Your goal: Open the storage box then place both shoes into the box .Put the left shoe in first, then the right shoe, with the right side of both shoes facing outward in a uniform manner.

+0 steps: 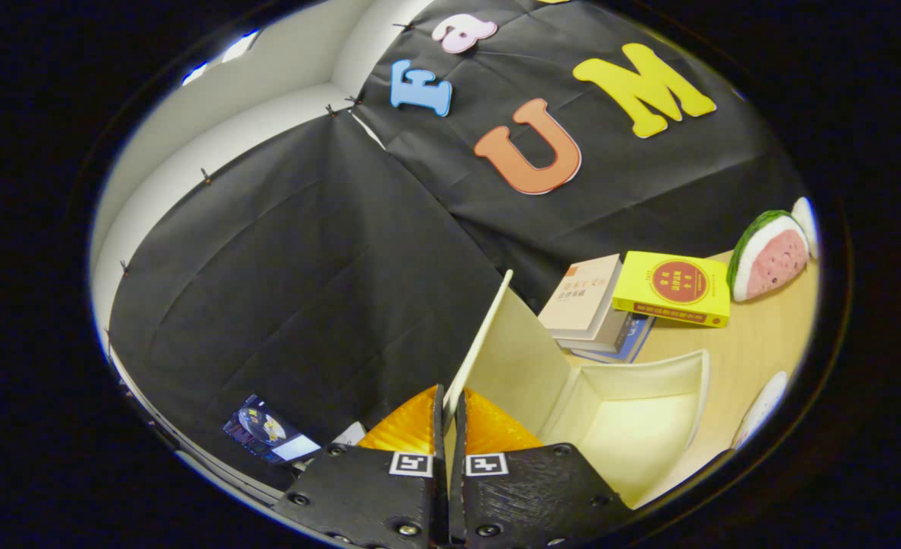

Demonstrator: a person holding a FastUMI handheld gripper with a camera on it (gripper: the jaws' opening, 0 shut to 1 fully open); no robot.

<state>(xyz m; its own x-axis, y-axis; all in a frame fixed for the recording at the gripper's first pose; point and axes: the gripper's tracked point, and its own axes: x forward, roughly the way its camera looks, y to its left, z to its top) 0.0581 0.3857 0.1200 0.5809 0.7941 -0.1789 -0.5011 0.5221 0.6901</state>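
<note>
— While the gripper [447, 404] pinches the lid [496, 335], what else lies around it?

— Beyond the box [633, 419] a stack of books [591, 309] sits on the table [755, 343]; a yellow book [675, 288] leans across the stack's far side; further off, near the black cloth wall [328, 267], rests a watermelon-slice cushion [769, 255]; a white rounded thing [761, 408] shows just past the box, too cut off to name.

— And the surface, the room?

— Pale wood tabletop; black creased cloth behind it, pinned to a white wall [213, 145]; low down beside the fingers a small lit screen [267, 435] lies at an angle.

— The box itself?

— Cream-coloured, open, its inside bare as far as I can see; the lid stands nearly upright at the box's near end, seen edge-on.

— The fingers?

— Almost closed, only a narrow slit between them; the lid's thin edge runs into that slit, both fingers pressing on it.

— The shoes?

— I cannot tell where they are.
</note>
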